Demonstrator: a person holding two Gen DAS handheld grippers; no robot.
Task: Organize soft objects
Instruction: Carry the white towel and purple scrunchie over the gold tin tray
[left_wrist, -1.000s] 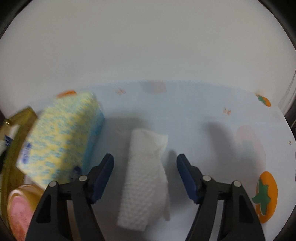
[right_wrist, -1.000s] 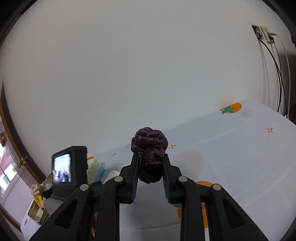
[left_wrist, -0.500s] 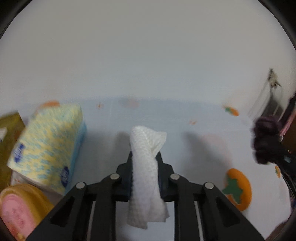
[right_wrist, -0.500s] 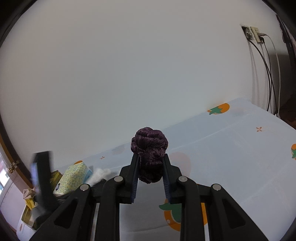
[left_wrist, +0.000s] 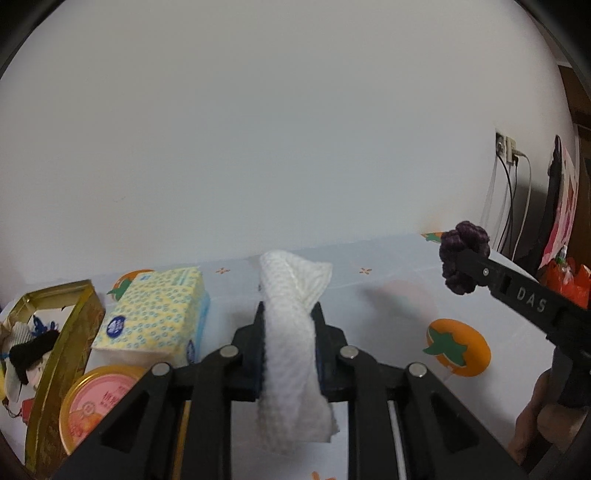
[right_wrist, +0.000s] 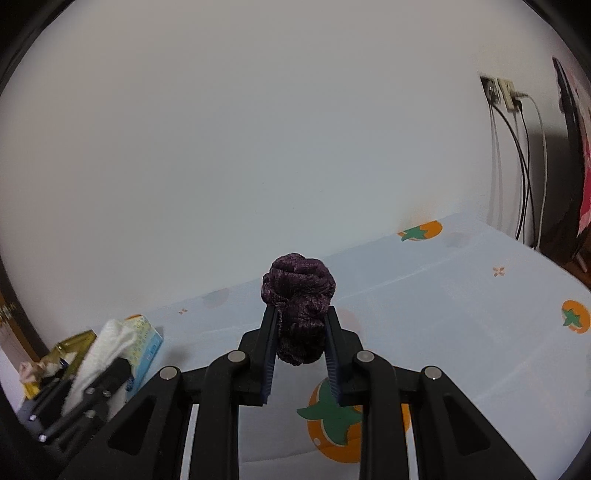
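Two grippers each pinch something soft: left gripper a limp white cloth mid-length, right gripper a squashy purple scrunchie; both look light.

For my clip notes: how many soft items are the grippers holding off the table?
2: a white cloth in the left gripper, a purple scrunchie in the right gripper.

Tissue pack lies left of frame on the tablecloth, tin box at its left, round lid in front.
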